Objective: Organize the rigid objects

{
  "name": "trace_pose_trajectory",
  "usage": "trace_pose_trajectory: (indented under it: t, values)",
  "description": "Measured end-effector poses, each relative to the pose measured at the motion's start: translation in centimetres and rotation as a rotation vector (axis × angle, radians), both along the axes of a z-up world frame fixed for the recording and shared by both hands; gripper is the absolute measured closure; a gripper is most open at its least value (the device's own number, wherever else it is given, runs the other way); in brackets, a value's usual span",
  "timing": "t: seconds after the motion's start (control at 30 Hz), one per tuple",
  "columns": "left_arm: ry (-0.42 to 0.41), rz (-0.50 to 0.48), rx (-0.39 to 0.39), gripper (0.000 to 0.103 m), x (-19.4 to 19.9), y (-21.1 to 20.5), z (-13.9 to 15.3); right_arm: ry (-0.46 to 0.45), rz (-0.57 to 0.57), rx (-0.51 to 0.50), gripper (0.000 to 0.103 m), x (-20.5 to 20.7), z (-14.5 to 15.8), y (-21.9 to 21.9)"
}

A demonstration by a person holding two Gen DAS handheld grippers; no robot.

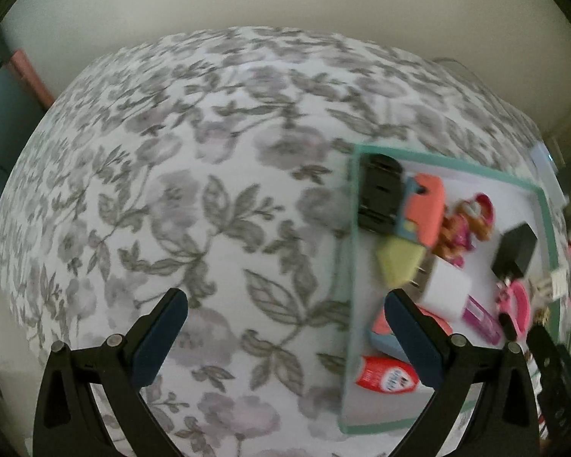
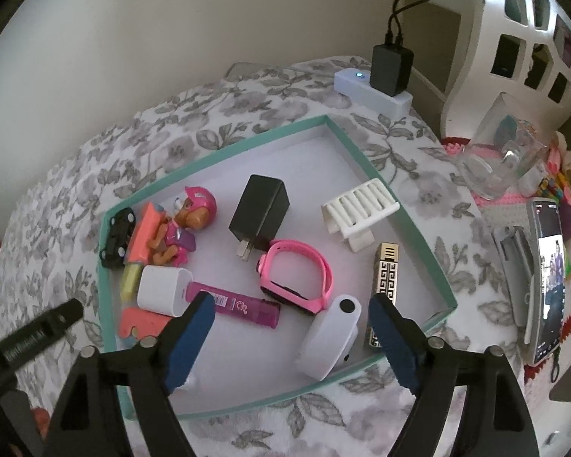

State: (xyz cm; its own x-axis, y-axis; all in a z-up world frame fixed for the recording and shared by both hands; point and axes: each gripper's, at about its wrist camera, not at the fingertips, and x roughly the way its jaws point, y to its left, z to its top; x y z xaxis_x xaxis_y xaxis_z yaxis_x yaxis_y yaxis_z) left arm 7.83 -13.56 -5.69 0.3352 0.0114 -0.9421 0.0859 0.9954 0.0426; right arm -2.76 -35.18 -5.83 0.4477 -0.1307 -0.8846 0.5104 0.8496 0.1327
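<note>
A shallow white tray with a teal rim (image 2: 102, 266) lies on a floral tablecloth (image 1: 209, 190). In it are a black toy car (image 2: 117, 238), a pup figure with a pink helmet (image 2: 188, 221), a black charger (image 2: 260, 213), a white slatted rack (image 2: 356, 205), a pink watch band (image 2: 297, 274), a gold patterned lighter (image 2: 384, 278), a purple marker (image 2: 240, 304), a white cube charger (image 2: 161, 291) and a white oval device (image 2: 329, 339). My right gripper (image 2: 291, 301) is open over the tray's near side, the oval device lying loose between its fingers. My left gripper (image 1: 285, 301) is open over bare cloth, left of the tray (image 1: 456, 164).
A white power strip (image 2: 373, 91) with a black adapter plugged in sits at the table's back, by the wall. A clear glass jar (image 2: 495, 160), a phone on a stand (image 2: 548, 278) and a white toy house (image 2: 514, 38) crowd the right side.
</note>
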Motion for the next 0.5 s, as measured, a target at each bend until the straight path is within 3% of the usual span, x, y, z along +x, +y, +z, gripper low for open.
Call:
trace_pose_trajectory:
  t: [0.17, 0.5]
  values:
    - [0.004, 0.059, -0.008, 0.000, 0.9, 1.9, -0.1, 0.003, 0.008, -0.019, 0.002, 0.2, -0.1, 0.4]
    - [0.015, 0.091, -0.003, 0.000, 1.5, 3.7, -0.4, -0.007, 0.071, -0.065, 0.000, 0.8, 0.2, 2.2]
